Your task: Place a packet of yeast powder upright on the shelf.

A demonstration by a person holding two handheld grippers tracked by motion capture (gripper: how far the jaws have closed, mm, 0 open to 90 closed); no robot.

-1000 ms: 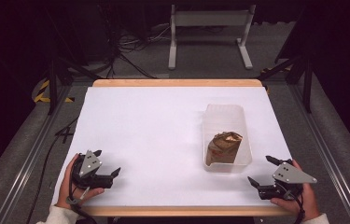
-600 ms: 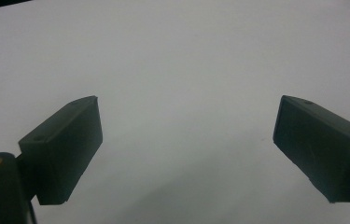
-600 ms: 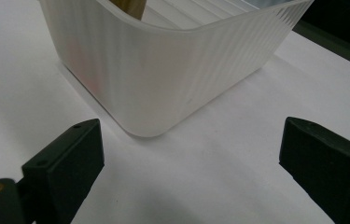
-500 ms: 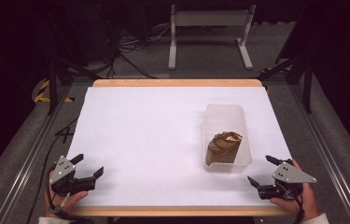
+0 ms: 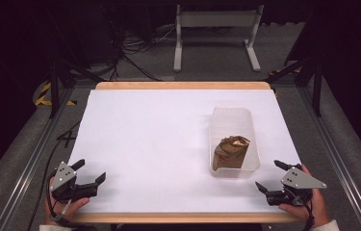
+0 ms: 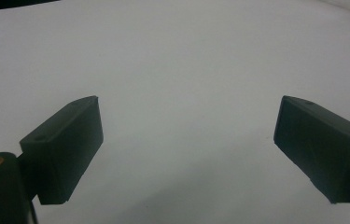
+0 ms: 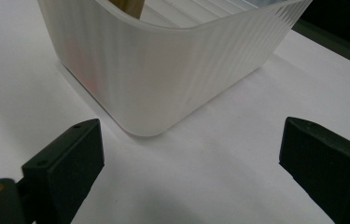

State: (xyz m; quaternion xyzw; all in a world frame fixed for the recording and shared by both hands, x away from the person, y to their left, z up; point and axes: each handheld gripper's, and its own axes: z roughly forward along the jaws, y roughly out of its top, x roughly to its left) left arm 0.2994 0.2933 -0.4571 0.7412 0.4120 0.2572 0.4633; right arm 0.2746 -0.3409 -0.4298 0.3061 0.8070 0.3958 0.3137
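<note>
A clear ribbed plastic tub (image 5: pixel 232 120) stands on the right half of the white table (image 5: pixel 159 139). Inside it lies a crumpled brown paper bag (image 5: pixel 230 150) at its near end. My right gripper (image 5: pixel 270 176) rests open at the table's near right corner, just short of the tub; the right gripper view has the tub's near wall (image 7: pixel 163 74) close ahead of the jaws. My left gripper (image 5: pixel 90 171) sits open at the near left corner, its jaws (image 6: pixel 186 140) spread over bare white surface.
The table has a wooden rim (image 5: pixel 183 85) along its far edge. Beyond it stand a white metal frame (image 5: pixel 216 29) and loose cables (image 5: pixel 135 48) on the dark floor. Metal rails (image 5: pixel 29 159) run along both sides of the table.
My left gripper has drawn back leftward toward the table's near left corner and then settled there. The right gripper, tub and bag have stayed put.
</note>
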